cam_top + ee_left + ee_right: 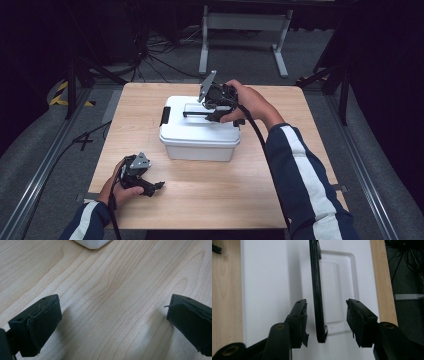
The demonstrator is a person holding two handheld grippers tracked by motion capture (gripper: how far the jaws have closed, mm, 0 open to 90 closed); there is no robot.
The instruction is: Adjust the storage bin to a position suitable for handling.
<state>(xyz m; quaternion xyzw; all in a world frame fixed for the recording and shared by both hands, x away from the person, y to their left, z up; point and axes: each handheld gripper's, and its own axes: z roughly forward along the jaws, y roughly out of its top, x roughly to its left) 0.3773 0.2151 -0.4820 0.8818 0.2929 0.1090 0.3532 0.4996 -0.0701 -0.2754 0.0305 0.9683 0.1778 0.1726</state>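
Right gripper view: black handle point(316, 293) of white lidded storage box point(269, 277) standing up from the lid recess, between the right gripper point(326, 320) jaws, pads spread on either side, not touching. High view: box point(197, 137) centre of wooden table point(250, 200), slightly far; right gripper point(212, 116) over its lid. Left gripper point(159, 186) near left, low over bare tabletop, jaws wide apart, holding nothing.

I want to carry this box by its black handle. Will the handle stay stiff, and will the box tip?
The handle is a thin, straight bar standing up between the right tool's open jaws, so it is probably stiff plastic, though it may swing on its hinges. The box is wide and low with the handle running along the middle of the lid, so it should hang fairly level. Its contents are hidden, so weight is uncertain.
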